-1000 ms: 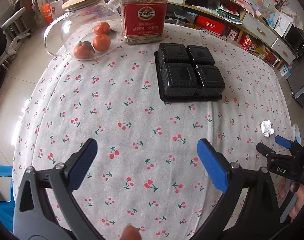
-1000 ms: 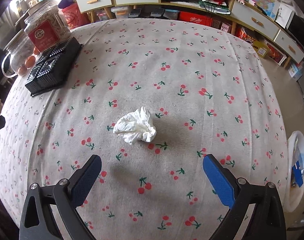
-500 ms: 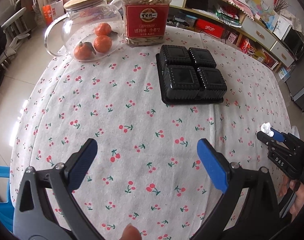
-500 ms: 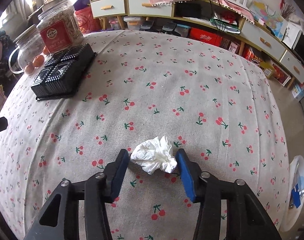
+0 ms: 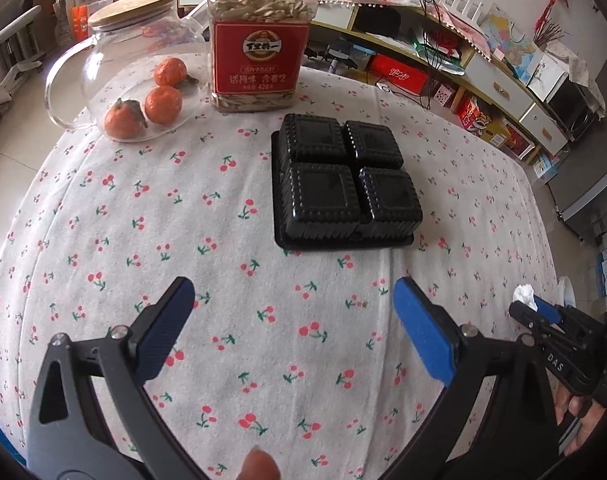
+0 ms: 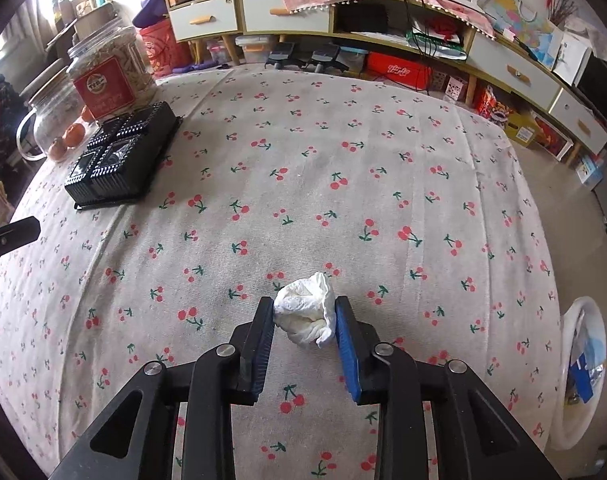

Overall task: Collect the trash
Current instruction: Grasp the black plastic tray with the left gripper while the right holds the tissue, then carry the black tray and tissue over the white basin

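A crumpled white tissue is clamped between the blue pads of my right gripper, lifted a little above the cherry-print tablecloth. The tissue and the right gripper also show at the right edge of the left wrist view. My left gripper is open and empty, held over the near part of the table. A white trash bin with some litter inside stands on the floor beside the table's right edge.
A black four-cell plastic tray lies mid-table. Behind it stand a red-labelled jar of seeds and a glass jug with oranges by it. Shelves and drawers line the far wall.
My right gripper moved onto the tissue, shut on it and lifted it off the cloth. My left gripper stayed open and moved slightly forward.
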The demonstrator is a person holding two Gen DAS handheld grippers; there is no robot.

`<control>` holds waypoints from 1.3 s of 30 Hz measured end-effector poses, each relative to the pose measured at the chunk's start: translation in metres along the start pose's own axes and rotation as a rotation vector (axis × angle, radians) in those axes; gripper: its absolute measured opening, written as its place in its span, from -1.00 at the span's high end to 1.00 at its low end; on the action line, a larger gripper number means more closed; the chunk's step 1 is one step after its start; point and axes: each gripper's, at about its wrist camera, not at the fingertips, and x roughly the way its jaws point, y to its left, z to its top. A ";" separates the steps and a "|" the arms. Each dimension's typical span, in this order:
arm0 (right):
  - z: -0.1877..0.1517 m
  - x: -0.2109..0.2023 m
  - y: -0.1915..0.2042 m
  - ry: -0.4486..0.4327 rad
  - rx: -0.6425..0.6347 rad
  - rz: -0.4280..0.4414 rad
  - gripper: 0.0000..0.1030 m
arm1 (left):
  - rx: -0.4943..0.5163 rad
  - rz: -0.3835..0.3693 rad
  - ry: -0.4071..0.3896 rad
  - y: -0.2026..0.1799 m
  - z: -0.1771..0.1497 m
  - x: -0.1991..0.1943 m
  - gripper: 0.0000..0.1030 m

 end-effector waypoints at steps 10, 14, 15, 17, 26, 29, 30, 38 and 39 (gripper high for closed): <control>-0.001 -0.011 -0.030 0.003 0.067 0.018 0.40 | -0.054 -0.057 -0.102 -0.005 0.032 0.023 -0.31; -0.002 -0.010 -0.042 0.011 0.091 0.019 0.40 | -0.033 -0.052 -0.080 -0.011 0.035 0.039 -0.14; -0.001 -0.010 -0.044 0.011 0.095 0.019 0.40 | -0.036 -0.059 -0.082 -0.011 0.034 0.042 -0.13; -0.002 -0.011 -0.049 0.013 0.103 0.021 0.40 | -0.053 -0.075 -0.082 -0.008 0.032 0.044 -0.06; -0.006 -0.021 -0.061 0.001 0.129 0.035 0.40 | -0.050 -0.104 -0.077 -0.008 0.027 0.036 0.06; -0.006 -0.030 -0.066 -0.018 0.140 0.031 0.40 | -0.039 -0.130 -0.089 -0.013 0.023 0.026 0.06; -0.006 -0.033 -0.068 -0.025 0.143 0.028 0.40 | -0.031 -0.141 -0.095 -0.017 0.021 0.022 0.06; -0.016 -0.057 -0.100 -0.066 0.219 0.023 0.40 | 0.094 -0.201 -0.094 -0.056 0.002 -0.003 0.06; -0.018 -0.060 -0.104 -0.069 0.228 0.023 0.40 | 0.111 -0.211 -0.092 -0.062 -0.001 -0.005 0.06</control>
